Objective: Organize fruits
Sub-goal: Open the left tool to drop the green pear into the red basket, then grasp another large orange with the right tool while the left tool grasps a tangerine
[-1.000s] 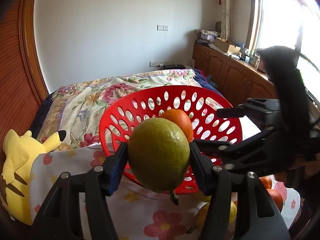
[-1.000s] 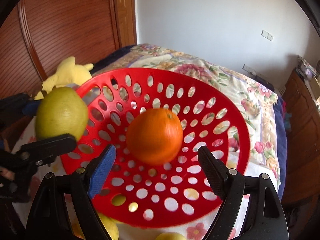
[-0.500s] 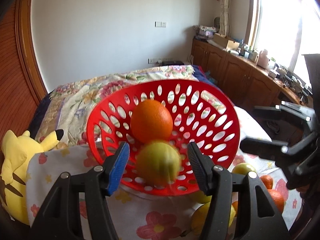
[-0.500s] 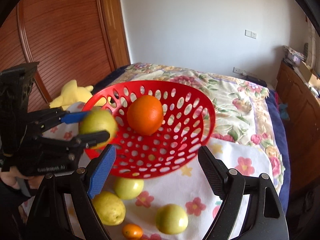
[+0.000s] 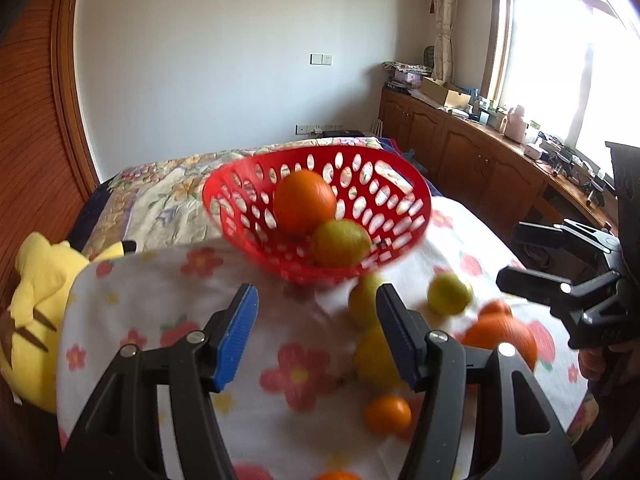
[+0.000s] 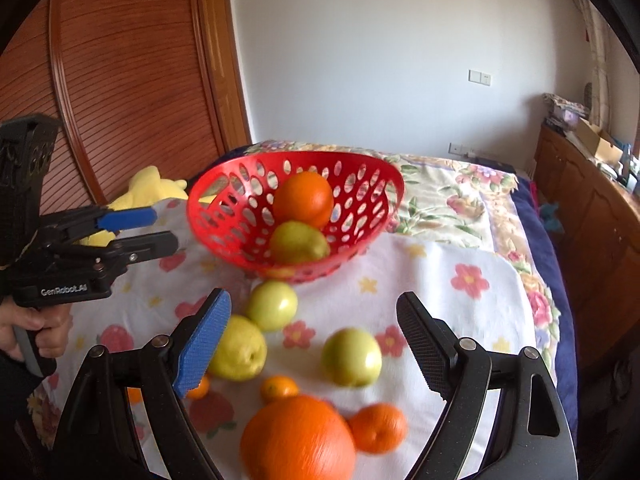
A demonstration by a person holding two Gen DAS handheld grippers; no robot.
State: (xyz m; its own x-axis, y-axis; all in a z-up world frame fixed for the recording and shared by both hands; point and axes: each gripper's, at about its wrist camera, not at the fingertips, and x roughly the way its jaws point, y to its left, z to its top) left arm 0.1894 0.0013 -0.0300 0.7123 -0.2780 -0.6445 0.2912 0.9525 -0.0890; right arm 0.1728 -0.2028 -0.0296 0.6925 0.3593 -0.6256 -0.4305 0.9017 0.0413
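A red perforated basket (image 5: 224, 188) (image 6: 374, 168) stands on the floral cloth and holds an orange (image 5: 304, 202) (image 6: 303, 199) and a green pear (image 5: 340, 243) (image 6: 298, 242). My left gripper (image 5: 316, 332) is open and empty, short of the basket; it also shows in the right wrist view (image 6: 156, 228). My right gripper (image 6: 314, 344) is open and empty above loose fruit: a green apple (image 6: 351, 357), another apple (image 6: 272, 306), a yellow pear (image 6: 238, 348), a big orange (image 6: 298, 438) and small tangerines (image 6: 378, 428).
A yellow plush toy (image 5: 36, 280) (image 6: 148, 190) lies at the left edge of the cloth. A floral bedspread (image 6: 460, 192) stretches behind the basket. Wooden cabinets (image 5: 472, 164) run along the right wall and a wooden wardrobe (image 6: 120, 80) stands left.
My left gripper opened and dropped the green pear into the basket beside the orange, then pulled back. My right gripper drew back and down from the basket toward the loose fruit.
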